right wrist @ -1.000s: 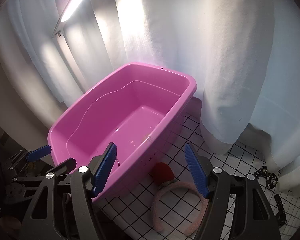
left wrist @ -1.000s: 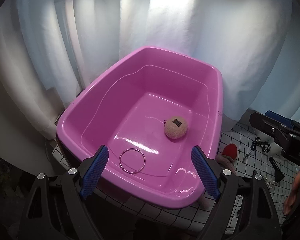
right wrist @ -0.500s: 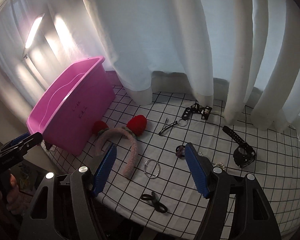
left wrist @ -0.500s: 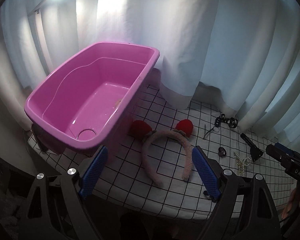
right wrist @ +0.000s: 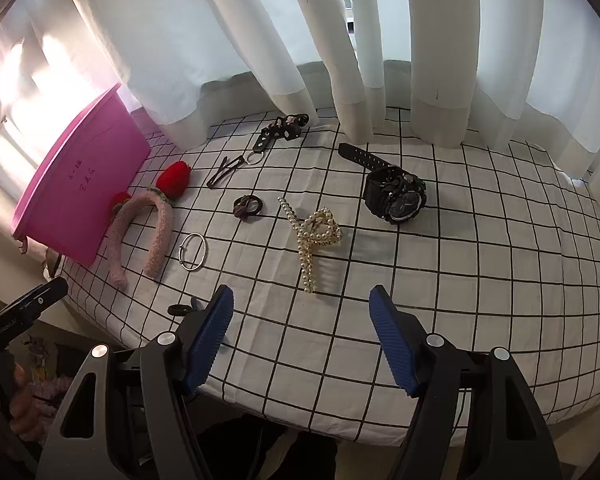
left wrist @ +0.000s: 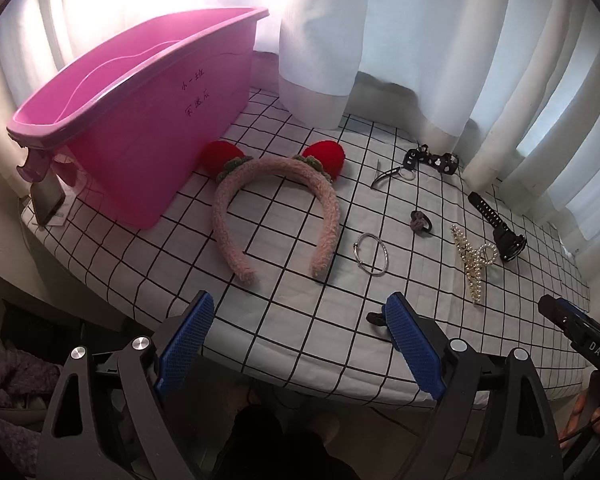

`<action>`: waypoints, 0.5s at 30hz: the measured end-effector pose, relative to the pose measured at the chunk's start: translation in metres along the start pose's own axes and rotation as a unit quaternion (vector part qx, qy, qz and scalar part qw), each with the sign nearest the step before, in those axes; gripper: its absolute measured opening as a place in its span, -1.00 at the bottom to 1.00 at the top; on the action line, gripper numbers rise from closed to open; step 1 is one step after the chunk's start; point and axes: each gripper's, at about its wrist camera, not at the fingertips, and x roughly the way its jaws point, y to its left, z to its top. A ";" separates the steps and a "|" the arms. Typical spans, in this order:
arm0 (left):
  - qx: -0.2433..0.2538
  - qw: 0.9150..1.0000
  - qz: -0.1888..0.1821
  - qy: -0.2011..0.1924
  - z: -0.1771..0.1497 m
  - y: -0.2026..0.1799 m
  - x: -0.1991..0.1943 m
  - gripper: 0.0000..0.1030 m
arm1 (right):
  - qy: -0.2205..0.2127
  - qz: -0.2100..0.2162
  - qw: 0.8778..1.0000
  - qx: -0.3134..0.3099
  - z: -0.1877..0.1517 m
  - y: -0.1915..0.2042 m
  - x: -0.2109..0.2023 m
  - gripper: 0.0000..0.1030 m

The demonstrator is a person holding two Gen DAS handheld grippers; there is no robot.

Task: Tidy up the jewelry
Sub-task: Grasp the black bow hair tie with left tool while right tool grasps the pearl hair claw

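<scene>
Both sets of fingers are hanging spread wide with nothing between the blue pads, neither one touching anything. The left gripper point(left wrist: 300, 340) is gaping the widest and the right gripper point(right wrist: 300, 332) is sitting a bit narrower, both pointing down at the checkered tabletop point(right wrist: 480, 280).

Using the fuzzy pink headband point(left wrist: 276, 208) as the landmark, nearest to furthest: a small black hair tie point(right wrist: 182, 309) is lying right at the tabletop's near edge, closer than the headband and partly hiding behind a finger pad in both views. The silver bangle point(left wrist: 372, 255) is sitting just beside the headband's right leg. The pearl claw clip point(right wrist: 312, 236) is lying further right of that, and the dark scrunchie point(right wrist: 247, 206) is sitting behind the bangle. The black watch point(right wrist: 394, 192) is well off to the right. A metal hair clip point(right wrist: 224, 172) and a black studded strap point(right wrist: 280, 128) are lying behind, near the curtain. The pink bin point(left wrist: 140, 120) is standing just left of the headband, almost touching its red pom-pom.

What I'm guessing could go sideways:
- that hair tie is getting nudged off the edge if a finger clips it
- the thin bangle is skating away on the cloth instead of getting pinched
- the headband is long and floppy, so one end could be catching the bin's rim
- the pads are snagging the cloth and dragging everything
</scene>
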 end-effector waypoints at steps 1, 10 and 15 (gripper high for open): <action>0.004 1.000 -0.001 0.001 -0.002 -0.002 0.004 0.68 | 0.000 -0.005 1.000 0.003 -0.002 -0.001 0.003 0.31; 0.044 0.999 -0.018 0.012 -0.016 -0.024 0.043 0.68 | 0.001 -0.029 1.000 0.012 -0.004 0.001 0.037 0.31; 0.031 0.999 -0.010 0.027 -0.027 -0.037 0.064 0.68 | 0.004 -0.013 1.000 0.008 0.006 -0.008 0.056 0.31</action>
